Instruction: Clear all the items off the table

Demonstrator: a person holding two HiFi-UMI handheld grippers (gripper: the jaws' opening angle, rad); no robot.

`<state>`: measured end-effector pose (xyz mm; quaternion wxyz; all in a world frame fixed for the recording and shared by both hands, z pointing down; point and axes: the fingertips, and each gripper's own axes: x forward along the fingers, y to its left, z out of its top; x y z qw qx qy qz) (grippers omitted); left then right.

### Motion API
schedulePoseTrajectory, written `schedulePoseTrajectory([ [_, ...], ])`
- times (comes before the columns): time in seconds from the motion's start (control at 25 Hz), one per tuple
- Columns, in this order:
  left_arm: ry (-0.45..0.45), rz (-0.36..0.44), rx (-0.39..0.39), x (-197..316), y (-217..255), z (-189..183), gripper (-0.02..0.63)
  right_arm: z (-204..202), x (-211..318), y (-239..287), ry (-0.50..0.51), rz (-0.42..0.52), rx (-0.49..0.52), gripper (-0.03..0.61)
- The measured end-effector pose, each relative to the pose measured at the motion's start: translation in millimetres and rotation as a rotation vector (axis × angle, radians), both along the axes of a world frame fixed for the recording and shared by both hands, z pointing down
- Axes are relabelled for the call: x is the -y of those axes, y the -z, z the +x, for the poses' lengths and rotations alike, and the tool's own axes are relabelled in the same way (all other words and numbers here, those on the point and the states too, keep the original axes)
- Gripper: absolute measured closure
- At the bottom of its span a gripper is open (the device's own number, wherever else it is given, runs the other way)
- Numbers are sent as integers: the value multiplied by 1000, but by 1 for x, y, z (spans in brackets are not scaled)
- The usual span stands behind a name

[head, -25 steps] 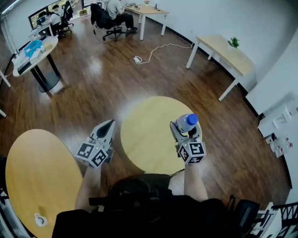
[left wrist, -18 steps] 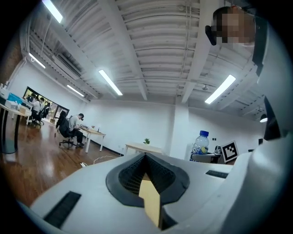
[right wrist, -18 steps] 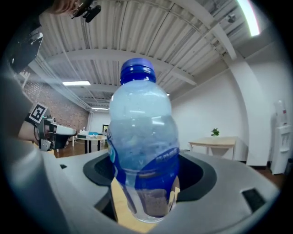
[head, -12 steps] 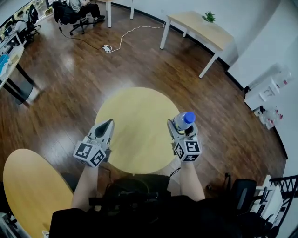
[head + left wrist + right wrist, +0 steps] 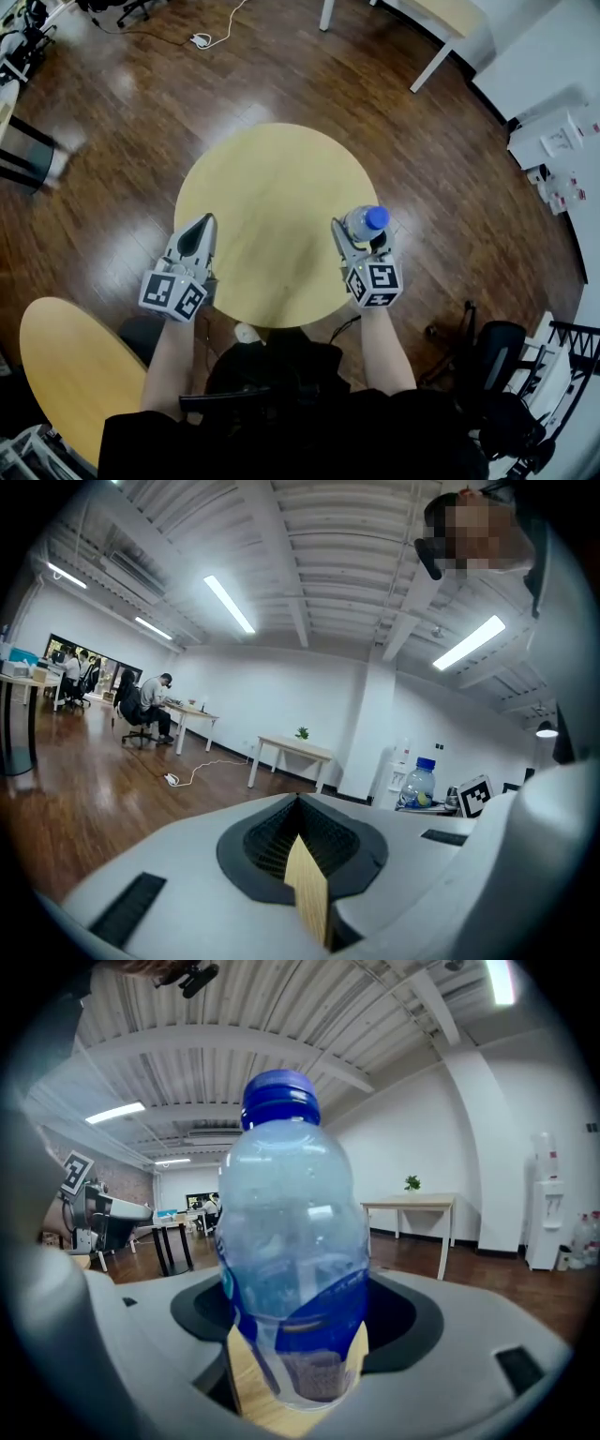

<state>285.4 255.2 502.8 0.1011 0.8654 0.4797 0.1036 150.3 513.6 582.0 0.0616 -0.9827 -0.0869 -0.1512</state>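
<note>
Below, round wood table [image 5: 272, 187] on dk wood floor [image 5: 141, 122].

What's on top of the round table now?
Only bare wood shows on the round table. The right gripper holds the bottle over its near edge; patches under it and the left gripper are hidden.

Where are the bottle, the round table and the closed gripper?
bottle [image 5: 291, 1232], right gripper view, clear body
round table [image 5: 272, 197], head view, bare top
left gripper [image 5: 203, 223], head view, closed fingertips
</note>
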Motion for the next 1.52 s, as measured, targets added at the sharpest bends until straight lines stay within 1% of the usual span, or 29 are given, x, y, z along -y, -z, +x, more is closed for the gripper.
schedulePoseTrajectory([
  [0.08, -2, 20, 6, -2, -10, -3, 614, -2, 0, -17, -1, 19, 25, 196],
  [0.2, 13, 32, -18, -4, -13, -4, 614, 0, -2, -35, 4, 42, 51, 196],
  [0.32, 7, 47, 9, -10, -22, -9, 614, 3, -10, -47, 14, 59, 71, 196],
  [0.4, 17, 59, 23, -11, -29, -12, 614, 7, -13, -53, 26, 55, 80, 196],
  [0.52, 42, 76, 15, -11, -40, -14, 614, 17, -14, -63, 44, 29, 81, 196],
  [0.64, 44, 82, 36, -14, -53, -16, 614, 21, -15, -70, 44, 30, 76, 195],
  [0.92, 28, 83, 76, -23, -67, -21, 614, 22, -7, -72, 60, 17, 50, 193],
  [1.04, 16, 83, 84, -28, -70, -25, 614, 22, -6, -75, 65, 21, 55, 192],
  [1.16, 2, 78, 80, -31, -66, -28, 614, 22, -8, -74, 66, 22, 59, 181],
  [1.2, -3, 75, 77, -32, -63, -29, 614, 21, -9, -72, 64, 22, 52, 142],
  [1.24, -7, 70, 74, -31, -60, -29, 614, 21, -10, -69, 61, 22, 45, 133],
  [1.4, -6, 57, 59, -21, -52, -28, 614, 19, -7, -61, 50, 11, 42, 133],
  [1.52, -2, 47, 46, -13, -47, -31, 614, 10, -4, -53, 37, 2, 38, 133],
])
